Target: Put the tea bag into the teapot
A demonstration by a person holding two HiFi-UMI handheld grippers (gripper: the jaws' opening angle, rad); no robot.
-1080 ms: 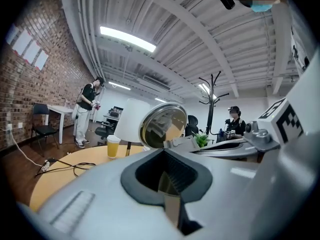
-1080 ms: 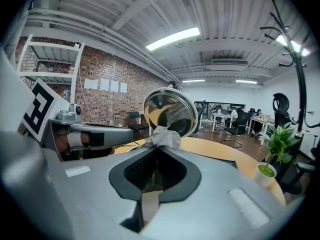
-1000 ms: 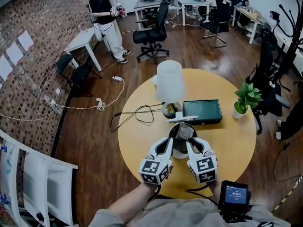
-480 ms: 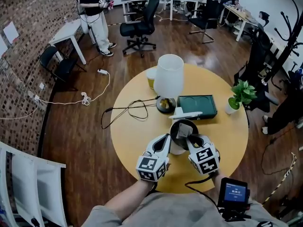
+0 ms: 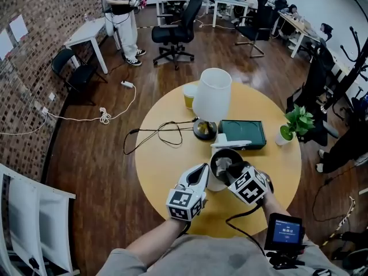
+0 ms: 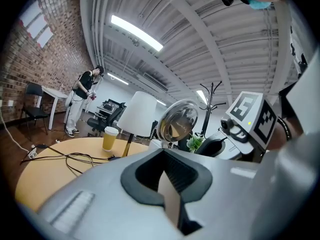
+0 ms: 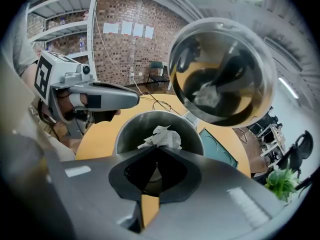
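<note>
Tipping lower than a second ago, the right gripper point(image 5: 230, 170) is pinching the tea bag point(image 7: 162, 136) in near-closed jaws above the open teapot point(image 7: 127, 130), near the bench's point(image 5: 167, 171) front edge. Releasing it is what remains. The left gripper's point(image 6: 163, 153) jaws are sitting together alongside.

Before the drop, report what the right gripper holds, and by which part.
The right gripper holds the tea bag, pinched by one crumpled edge, over the open teapot.

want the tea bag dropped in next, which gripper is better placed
Right: the right gripper pinches the tea bag over the open teapot and likely need only let go. The left gripper is beside it, shut, empty.
</note>
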